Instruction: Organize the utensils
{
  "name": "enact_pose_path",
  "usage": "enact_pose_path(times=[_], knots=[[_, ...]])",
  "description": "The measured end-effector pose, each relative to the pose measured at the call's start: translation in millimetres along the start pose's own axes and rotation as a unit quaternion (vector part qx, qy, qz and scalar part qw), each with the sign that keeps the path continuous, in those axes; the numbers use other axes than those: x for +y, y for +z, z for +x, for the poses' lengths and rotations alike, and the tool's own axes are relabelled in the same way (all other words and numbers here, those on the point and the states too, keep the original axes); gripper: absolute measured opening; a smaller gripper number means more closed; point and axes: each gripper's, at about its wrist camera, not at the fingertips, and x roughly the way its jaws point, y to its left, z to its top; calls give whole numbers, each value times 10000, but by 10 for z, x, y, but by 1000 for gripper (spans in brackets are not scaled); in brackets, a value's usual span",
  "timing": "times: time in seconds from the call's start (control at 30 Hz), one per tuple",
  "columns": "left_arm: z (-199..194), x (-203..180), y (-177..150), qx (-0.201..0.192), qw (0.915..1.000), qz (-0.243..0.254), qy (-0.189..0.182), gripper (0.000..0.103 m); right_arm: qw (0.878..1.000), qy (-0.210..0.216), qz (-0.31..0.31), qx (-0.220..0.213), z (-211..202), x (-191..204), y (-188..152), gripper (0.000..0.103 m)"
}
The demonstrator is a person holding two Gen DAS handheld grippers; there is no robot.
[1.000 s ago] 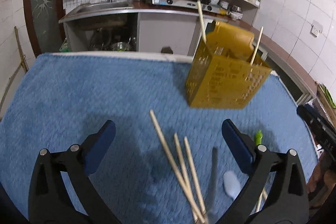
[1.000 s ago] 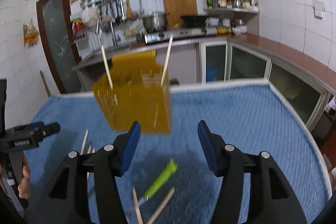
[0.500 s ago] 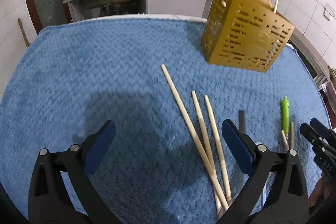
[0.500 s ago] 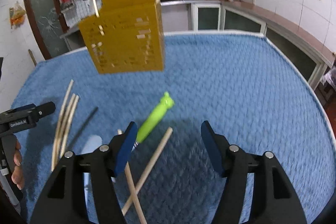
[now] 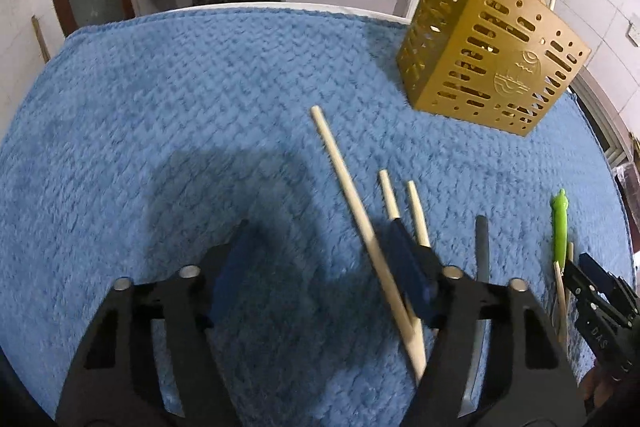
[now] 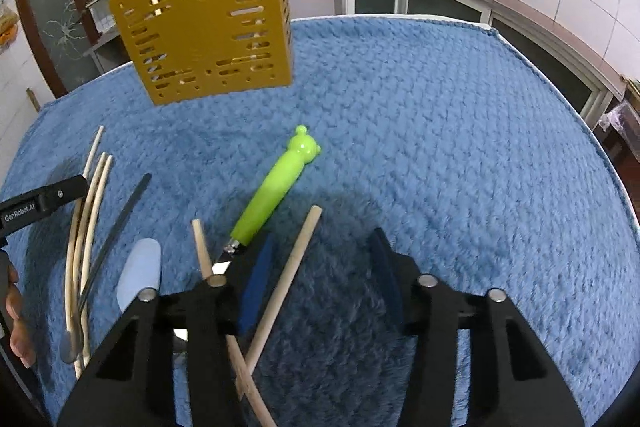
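**Two grippers down on the loose utensils, both closing**

Step in hand: pickup, one stick each. Left gripper is low over the blue towel; its fingers are closing, nothing pinched yet. The long chopstick runs between them, close against the inside of the right finger, which sits on top of the two shorter chopsticks. Right gripper is also closing, with a wooden stick between its fingers near the left pad, not clamped as far as I can tell. A second stick crosses under it, so there's a risk of dragging both.

Also on the towel: green bear-handled utensil, dark thin utensil, pale blue spoon.

Next: finish closing, confirm a single stick per grip, lift, carry to the yellow slotted holder at the far side of the surface. It already has two sticks standing in it.

Room: tiled kitchen, sink and stove on the counter behind, shelves with bottles and bowls, a dark door on the left.
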Motion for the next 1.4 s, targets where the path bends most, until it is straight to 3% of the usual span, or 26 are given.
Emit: enact_pose_path(times=[0.03,0.13,0.4,0.53,0.7,0.97,1.2,1.4], knots=[[19,-18,22,9,10000,29,50,57,10000,41,-8,43,3,11,7,31],[82,-76,122,58,9998,109,139,50,9999,51,-73,147,7,66,28,20],[199,-251,309,143,9986,361,355,34,9994,112,75,315,71,57,123,19],[214,-286,329,132,9985,385,372,27,9995,55,128,285,102,75,161,13],[197,-183,331,66,9993,223,304,10,9991,155,311,243,120,17,188,9],[56,-38,296,48,10000,-44,-48,4,9963,476,708,75,24,-225,259,6],[-143,-51,247,-98,9997,-100,-195,4,9930,715,859,-383,-207,-400,389,6],[-390,-51,253,-318,9980,-110,-536,4,9887,885,874,-833,-446,-431,498,6]])
